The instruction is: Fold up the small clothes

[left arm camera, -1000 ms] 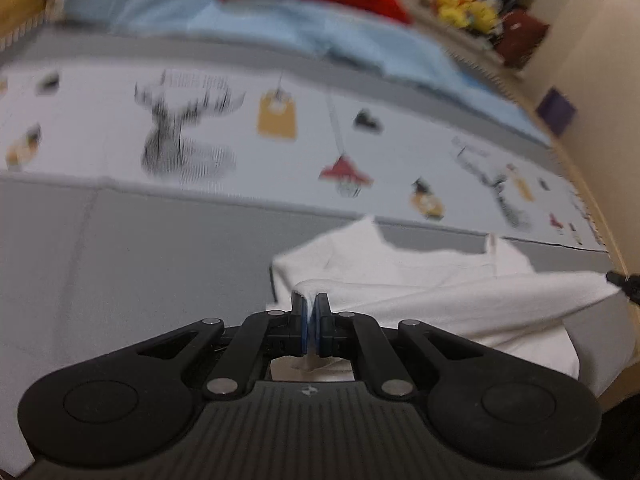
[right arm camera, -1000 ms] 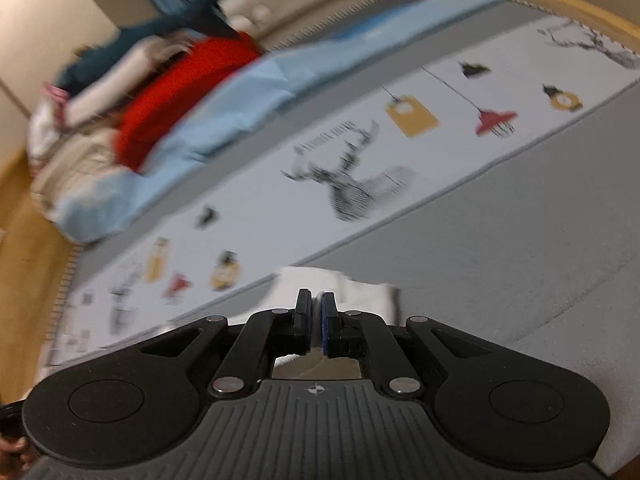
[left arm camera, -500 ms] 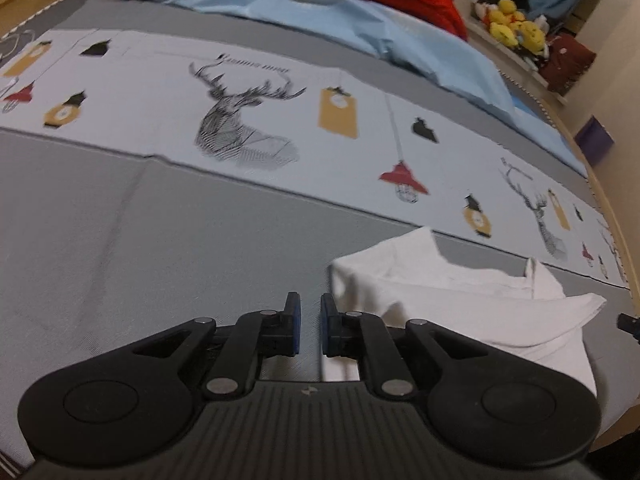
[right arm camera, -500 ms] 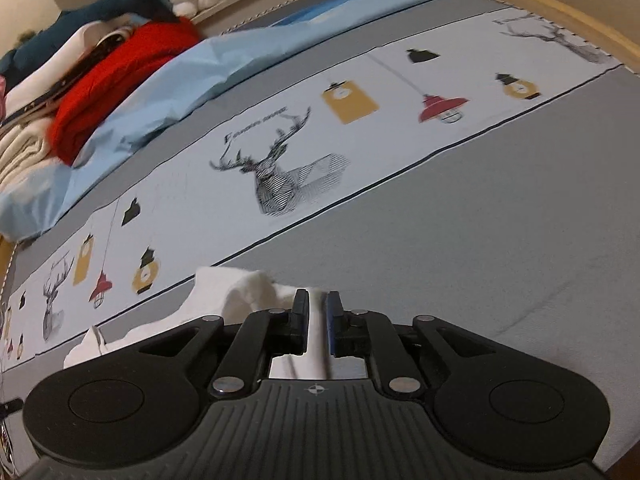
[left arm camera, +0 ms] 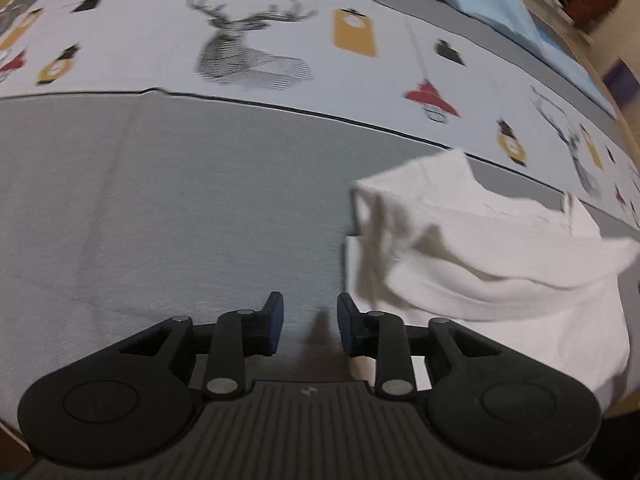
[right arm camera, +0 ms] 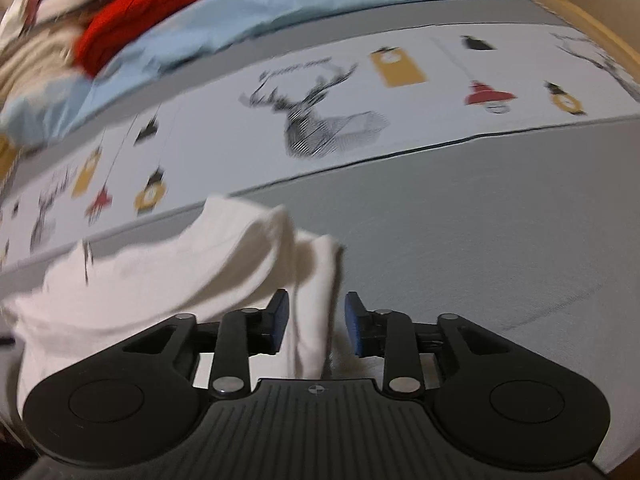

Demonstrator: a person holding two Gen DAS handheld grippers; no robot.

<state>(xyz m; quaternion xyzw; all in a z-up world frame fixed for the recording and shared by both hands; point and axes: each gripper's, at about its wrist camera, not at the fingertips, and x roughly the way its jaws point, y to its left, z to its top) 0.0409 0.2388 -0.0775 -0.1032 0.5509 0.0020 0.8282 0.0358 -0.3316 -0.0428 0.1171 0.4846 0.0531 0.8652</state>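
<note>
Left gripper [left arm camera: 310, 322]: jaws parted, nothing between the blue pads, held low and level. Right gripper [right arm camera: 316, 322]: jaws parted to a similar width, gripping nothing, also low and level.

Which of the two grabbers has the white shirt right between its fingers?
The right gripper: the white shirt edge lies between its open fingers. The left gripper has only grey bedsheet there.

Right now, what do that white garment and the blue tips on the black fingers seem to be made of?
White garment: soft matte knit, probably cotton; it drapes and creases. Blue tips: seemingly rubbery pads, dull finish, on black plastic-looking fingers; blur leaves texture uncertain.
</note>
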